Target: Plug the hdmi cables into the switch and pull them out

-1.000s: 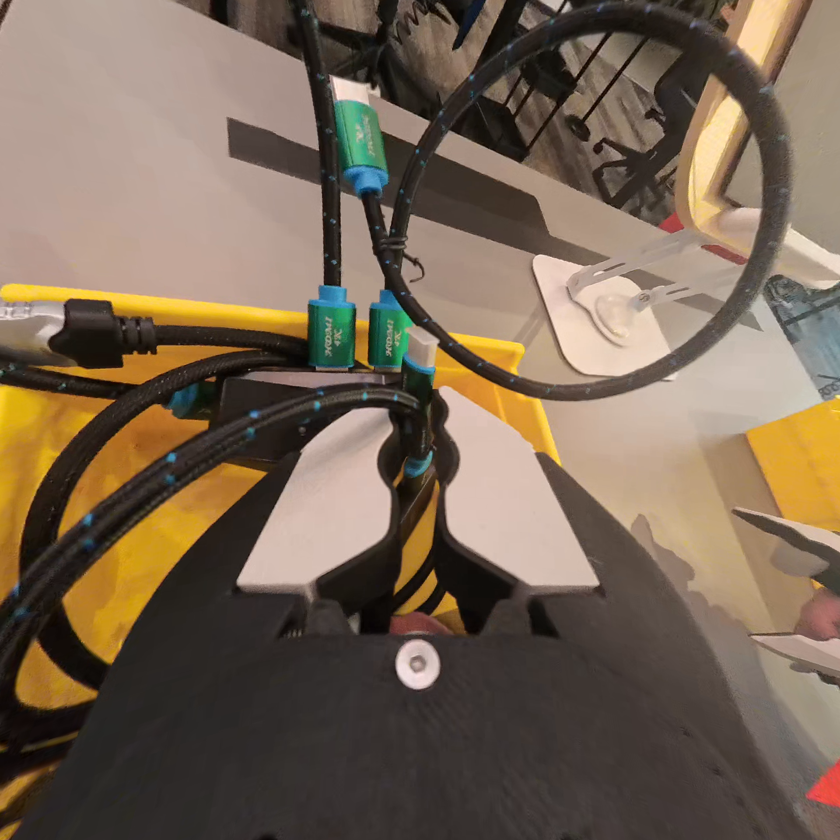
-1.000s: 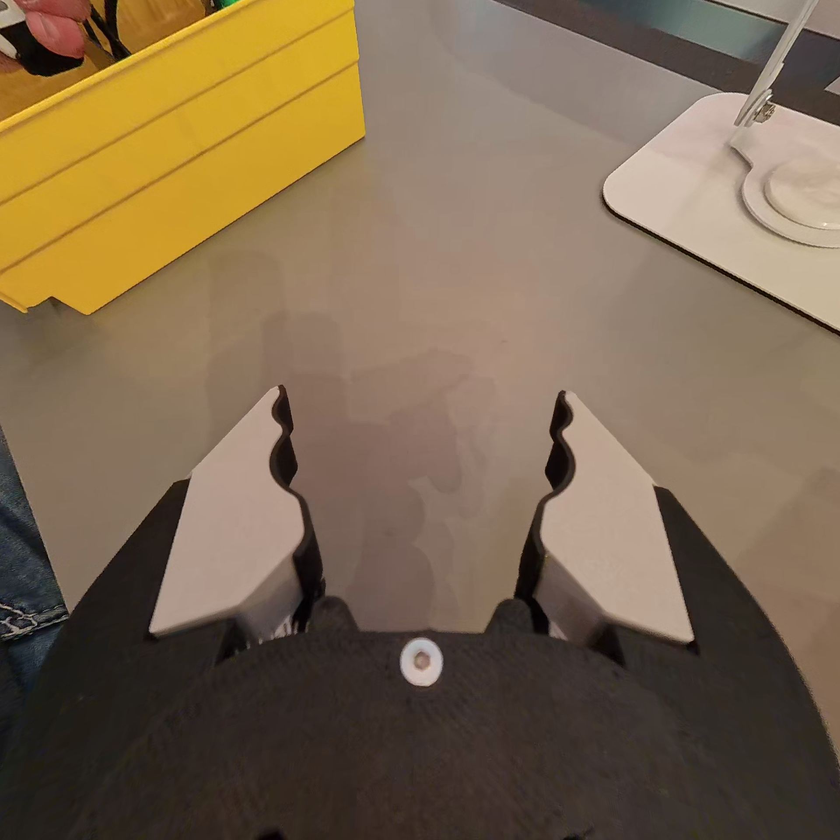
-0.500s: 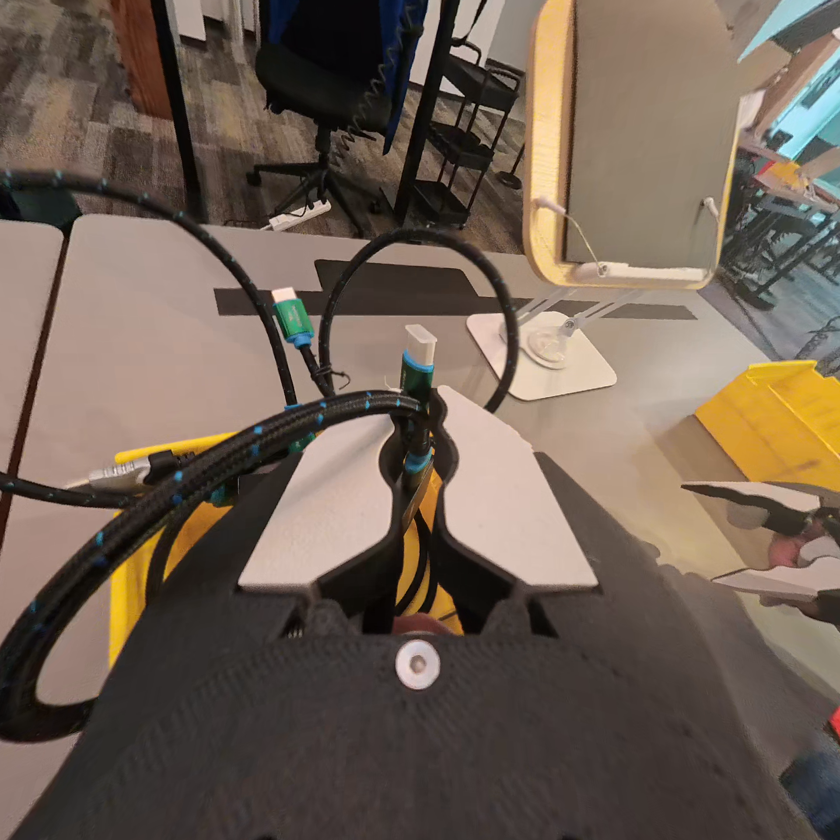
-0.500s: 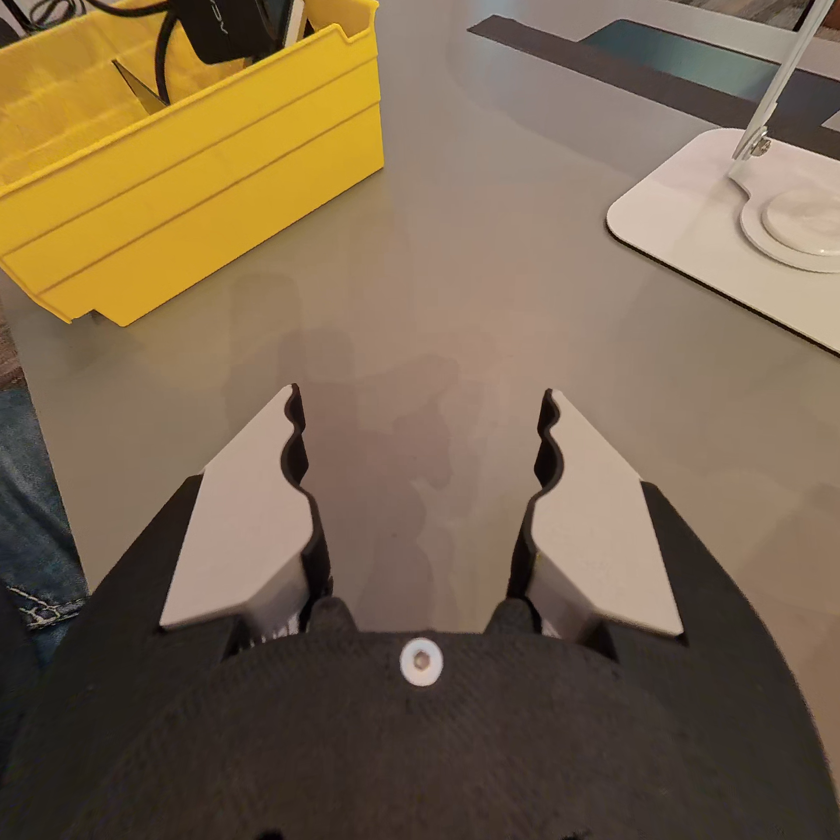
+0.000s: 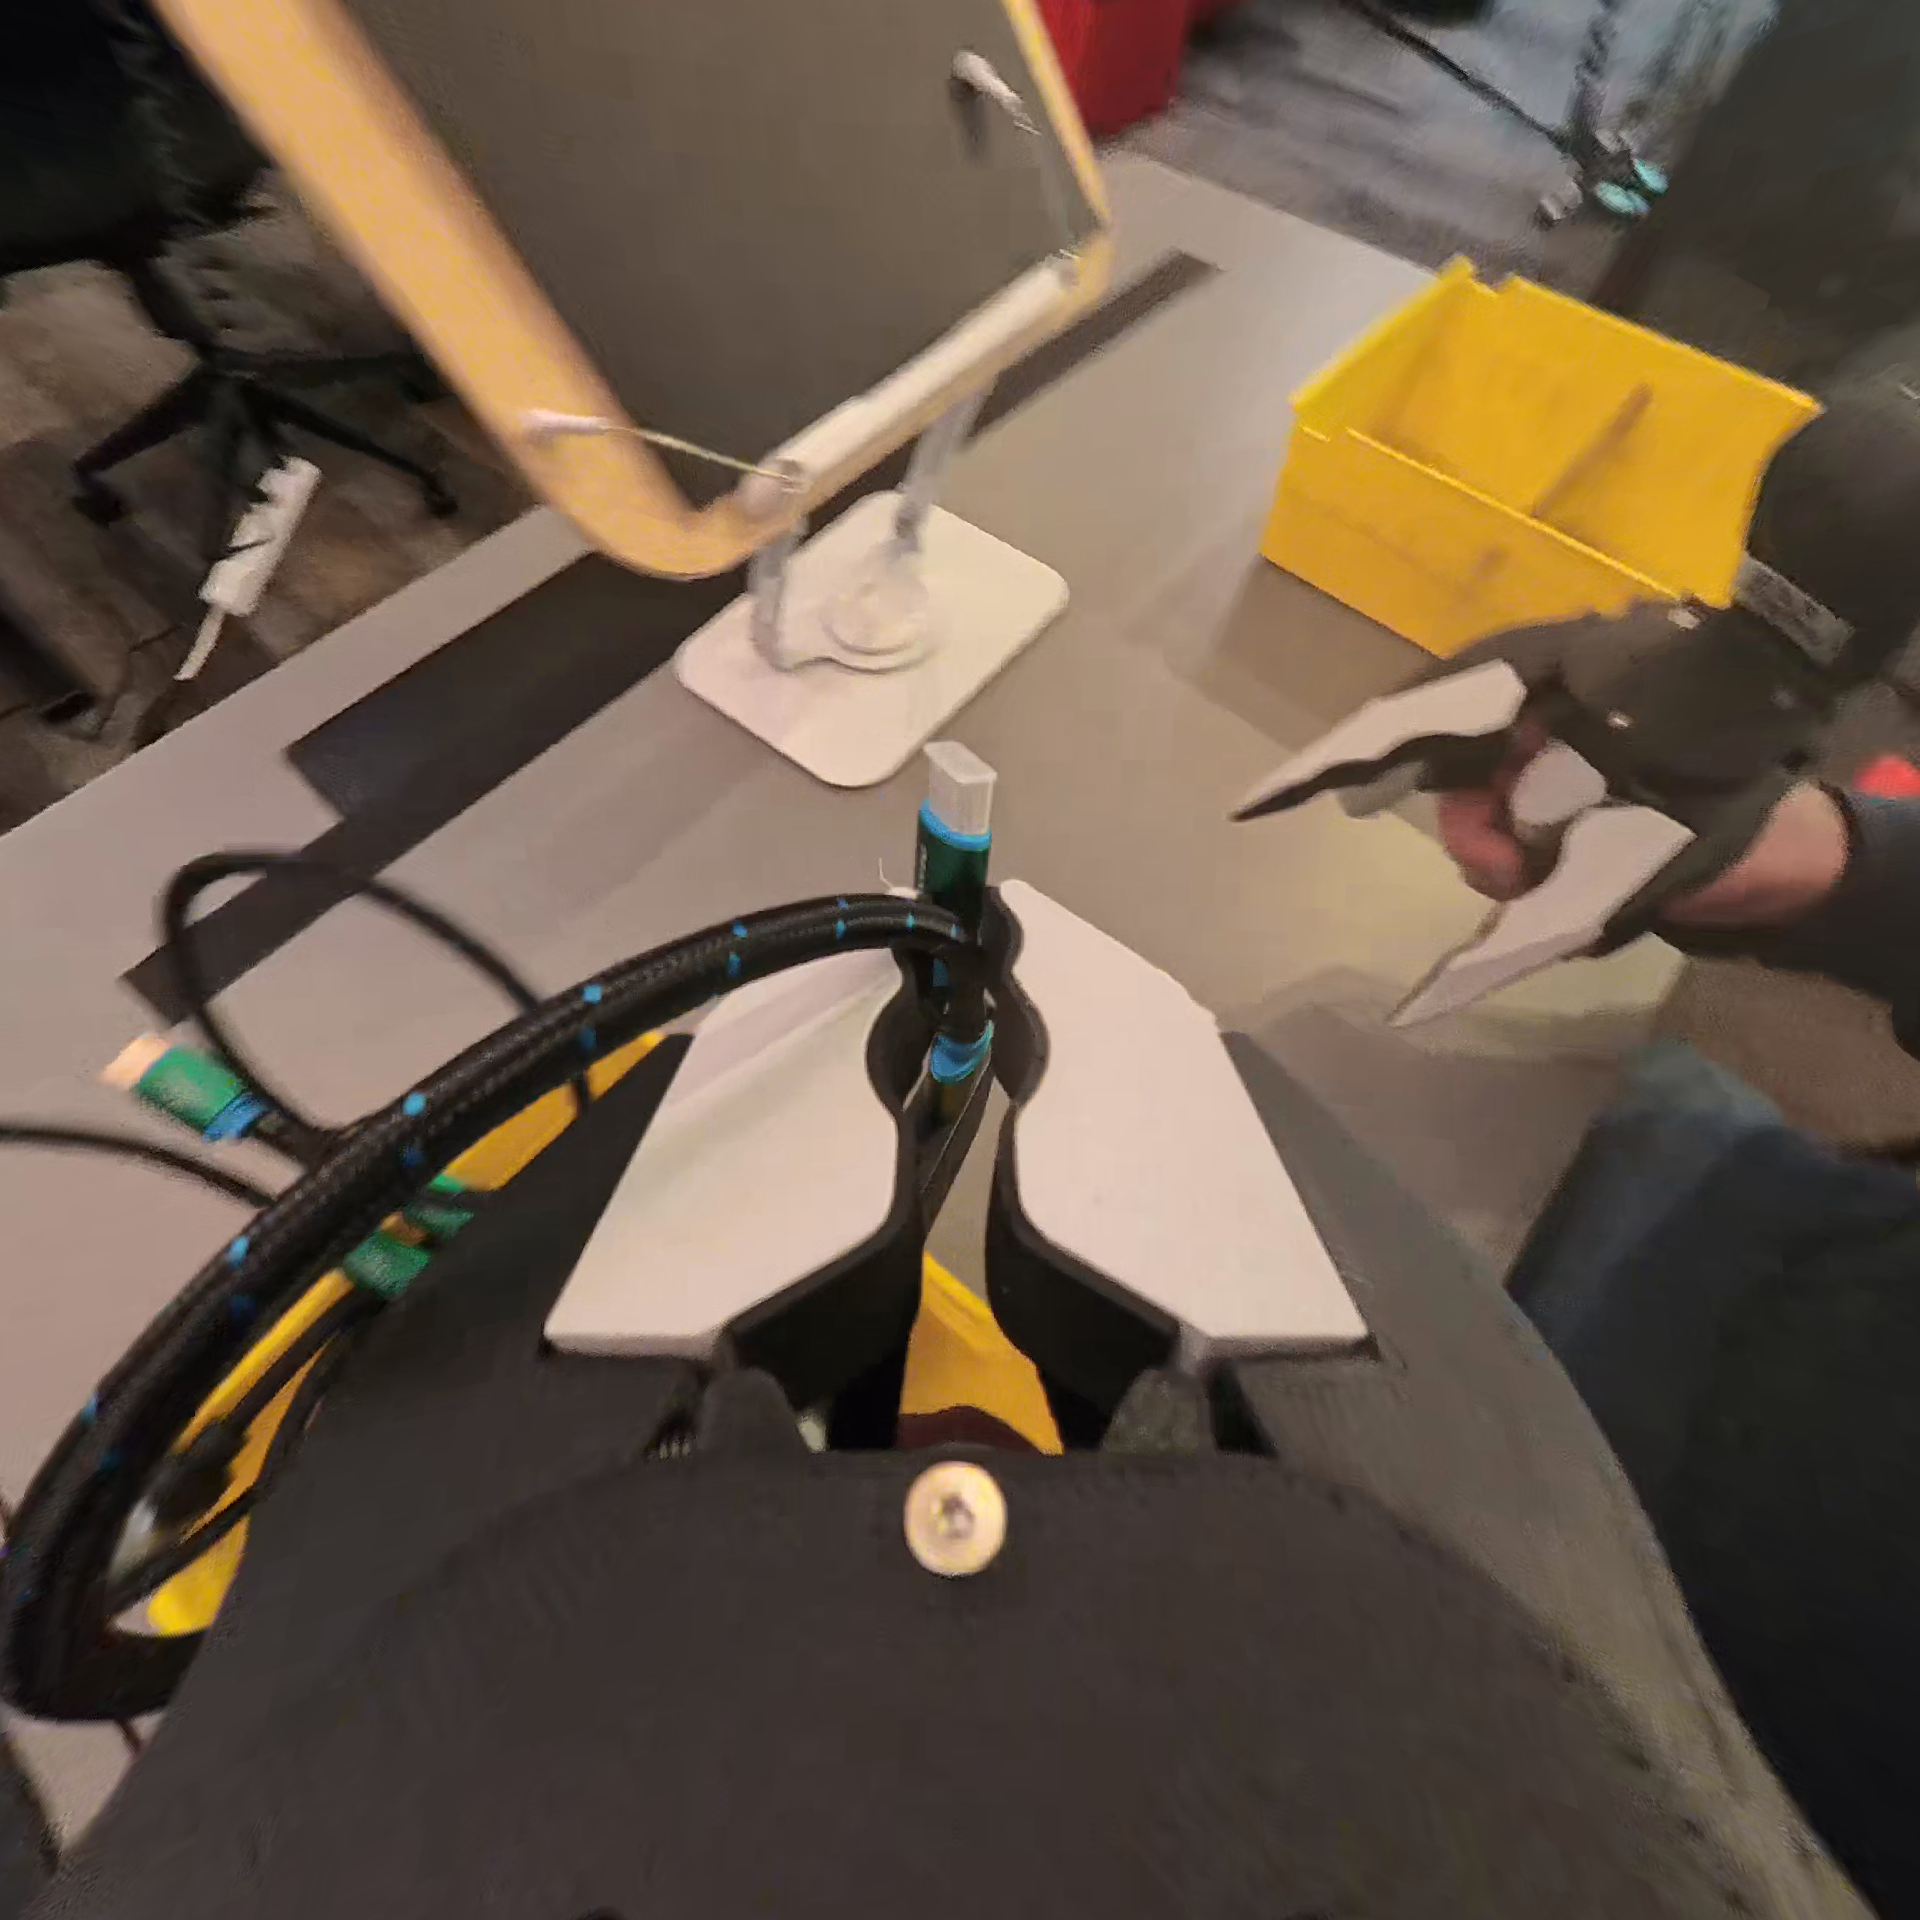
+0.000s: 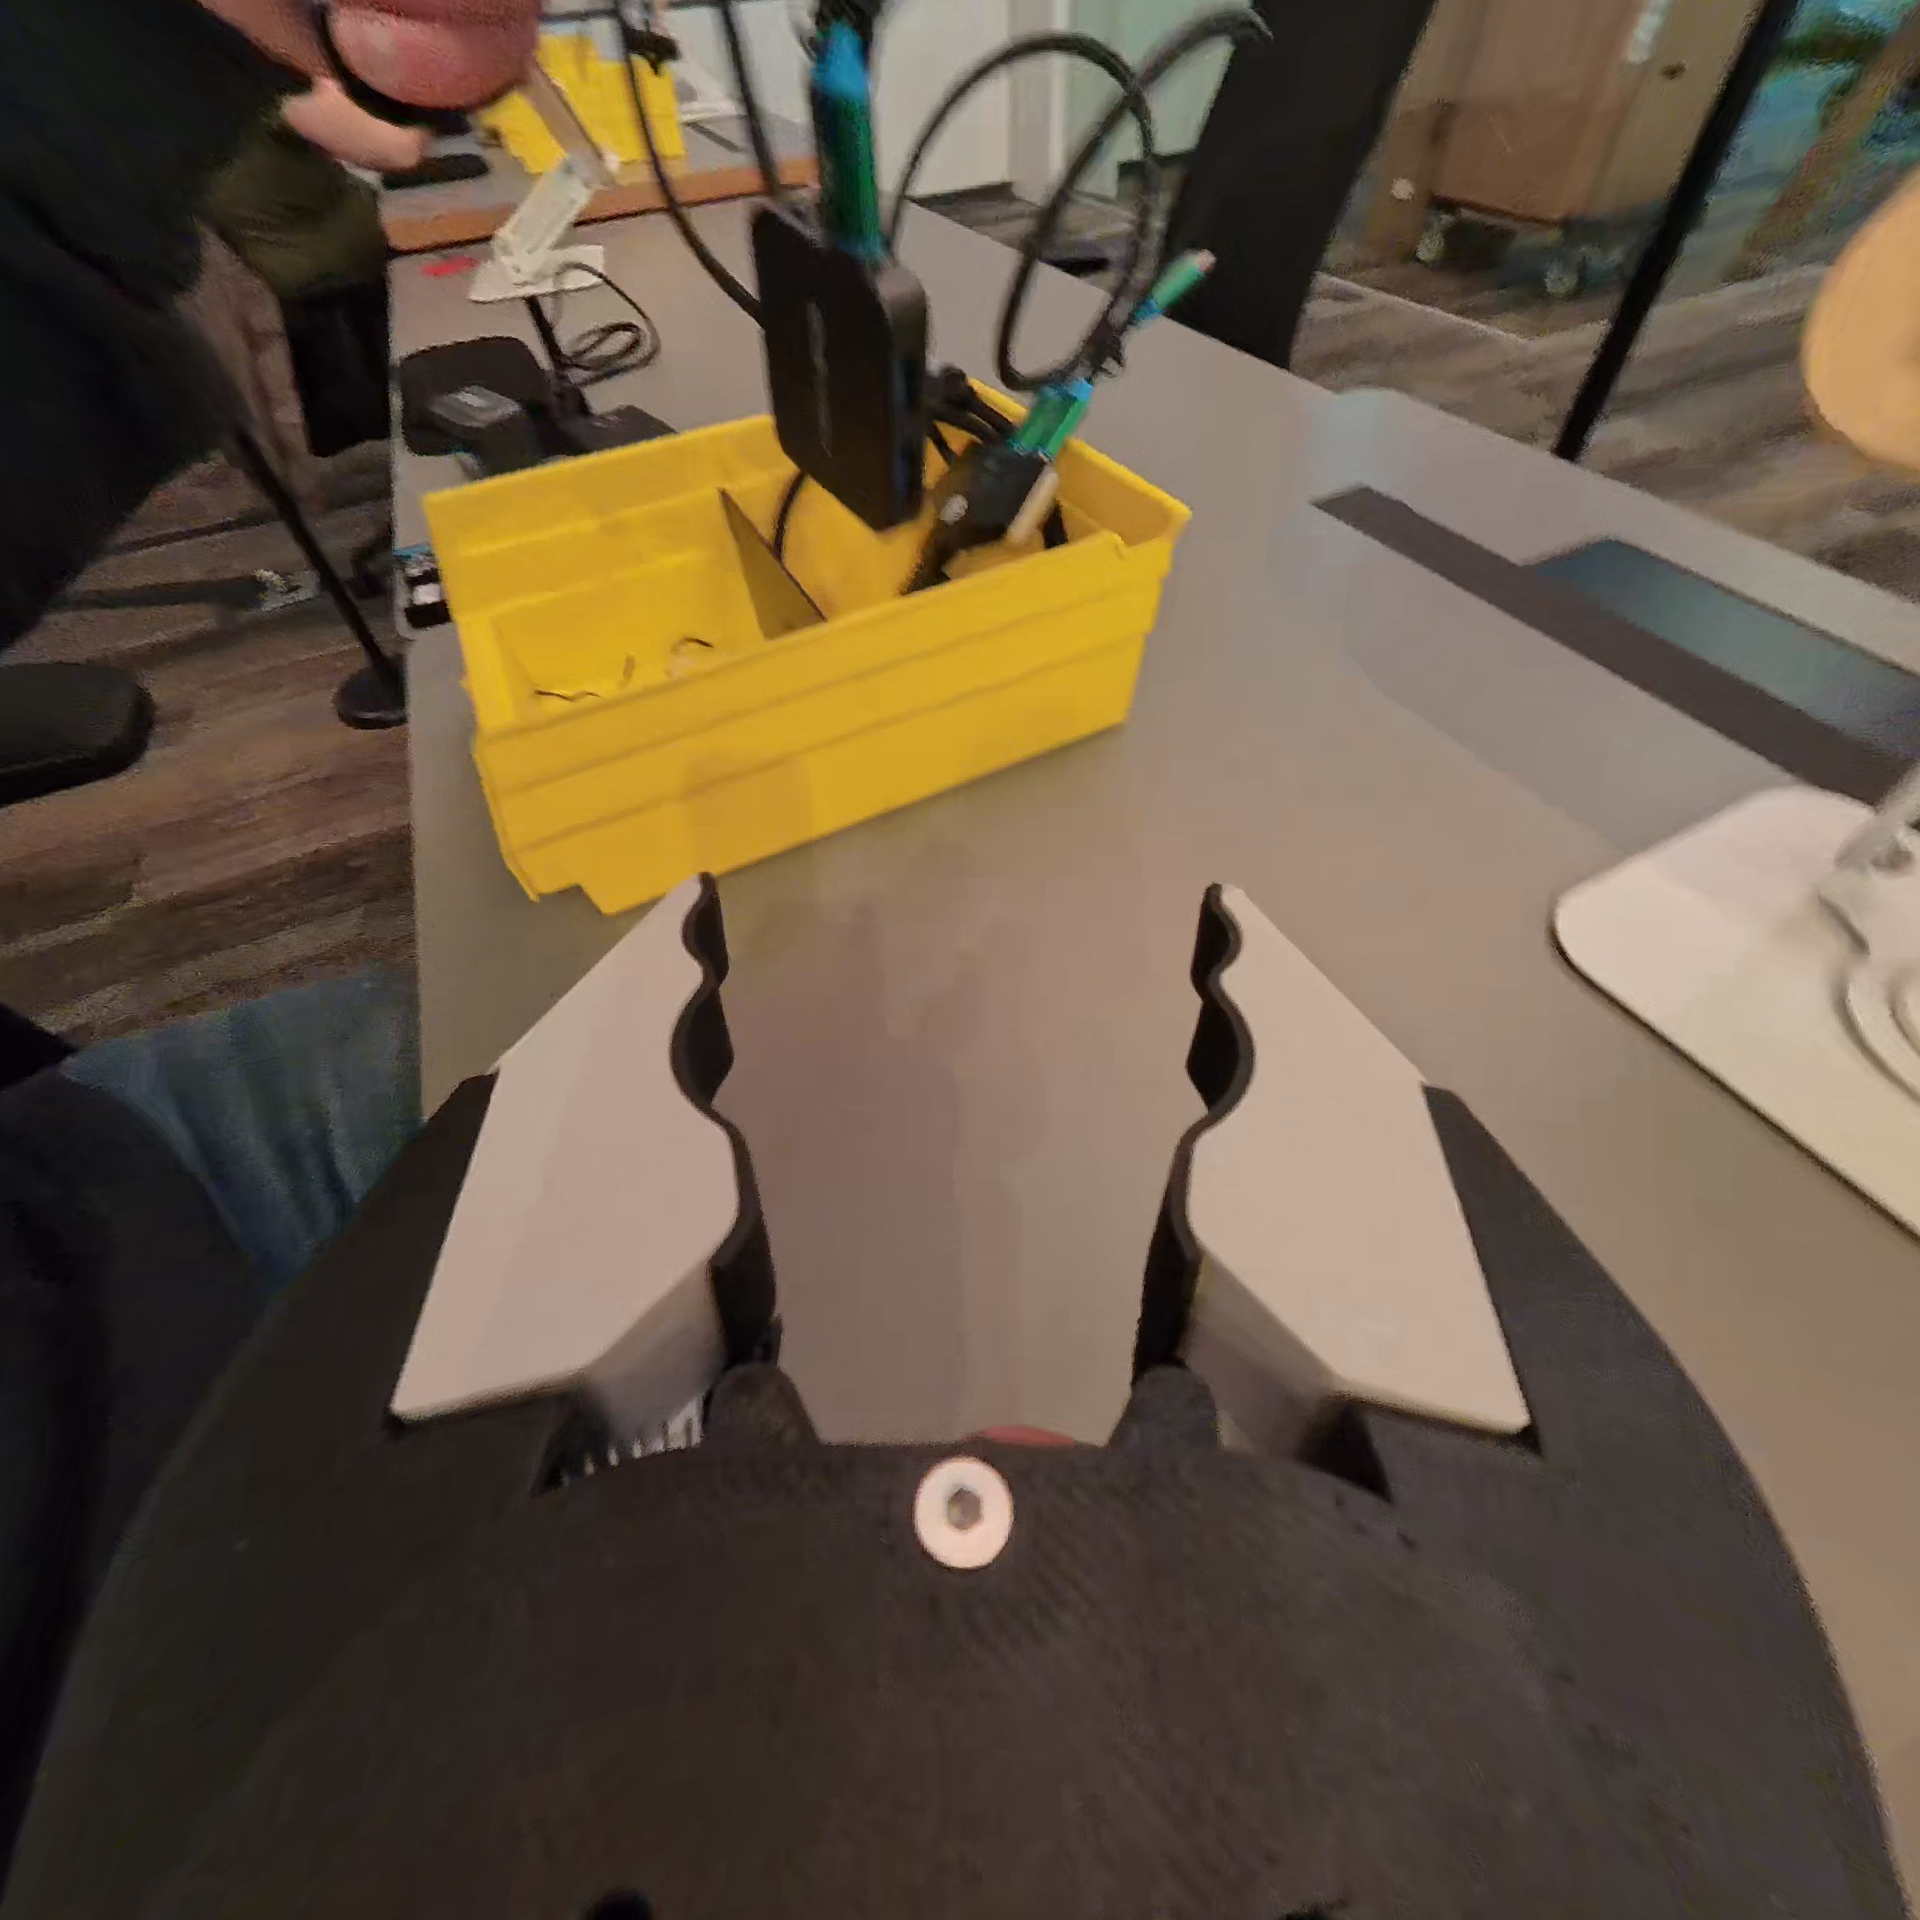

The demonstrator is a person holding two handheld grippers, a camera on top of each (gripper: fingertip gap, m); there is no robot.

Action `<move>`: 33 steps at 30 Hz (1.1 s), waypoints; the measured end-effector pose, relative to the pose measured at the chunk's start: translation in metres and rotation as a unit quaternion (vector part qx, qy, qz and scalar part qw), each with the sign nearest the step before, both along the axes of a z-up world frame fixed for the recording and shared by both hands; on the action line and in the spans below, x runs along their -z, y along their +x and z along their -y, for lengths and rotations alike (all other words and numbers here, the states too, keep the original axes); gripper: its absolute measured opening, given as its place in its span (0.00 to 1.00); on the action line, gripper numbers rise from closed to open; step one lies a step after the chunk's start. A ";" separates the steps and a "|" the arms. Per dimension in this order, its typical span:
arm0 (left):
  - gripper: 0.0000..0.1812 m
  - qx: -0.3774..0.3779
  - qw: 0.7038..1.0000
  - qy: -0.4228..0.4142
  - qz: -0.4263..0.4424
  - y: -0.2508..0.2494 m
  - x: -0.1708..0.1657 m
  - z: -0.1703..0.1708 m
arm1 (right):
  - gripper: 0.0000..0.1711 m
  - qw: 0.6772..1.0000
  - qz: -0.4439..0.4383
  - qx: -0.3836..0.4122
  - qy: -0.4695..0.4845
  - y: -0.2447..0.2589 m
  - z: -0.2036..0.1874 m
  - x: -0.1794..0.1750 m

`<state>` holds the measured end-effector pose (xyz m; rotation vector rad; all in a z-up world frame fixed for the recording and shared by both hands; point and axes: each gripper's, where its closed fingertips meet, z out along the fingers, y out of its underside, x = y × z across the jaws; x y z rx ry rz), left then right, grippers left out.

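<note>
My left gripper (image 5: 961,935) is shut on a green HDMI plug (image 5: 951,862) with blue collars, and the plug's silver tip points up and away. Its black braided cable (image 5: 582,1023) loops off to the left. A second green plug (image 5: 187,1086) lies on the grey table. In the right wrist view the black switch (image 6: 842,364) hangs tilted above the yellow bin (image 6: 810,717), with green plugs (image 6: 1049,421) and cables attached. My right gripper (image 6: 961,914) is open and empty over the table, short of that bin. It also shows in the left wrist view (image 5: 1320,914).
A second yellow bin (image 5: 1507,468) stands at the far right of the table. A stand with a white base (image 5: 873,644) and a wood-rimmed panel (image 5: 436,281) is behind the plug; the base also shows in the right wrist view (image 6: 1714,977). Office chairs stand beyond the table. My right fingertips sit around 20 centimeters from my left ones.
My left gripper has risen out of the bin and swung right with the plug in it. The switch now hangs above the bin. My right gripper has turned toward the bin, still open.
</note>
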<state>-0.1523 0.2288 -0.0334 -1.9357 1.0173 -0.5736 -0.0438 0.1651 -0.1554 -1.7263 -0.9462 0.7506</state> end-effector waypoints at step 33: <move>0.67 0.106 0.941 0.187 -0.262 0.121 0.103 0.031 | 0.07 0.908 -0.353 -0.026 -0.222 -0.001 -0.023 -0.037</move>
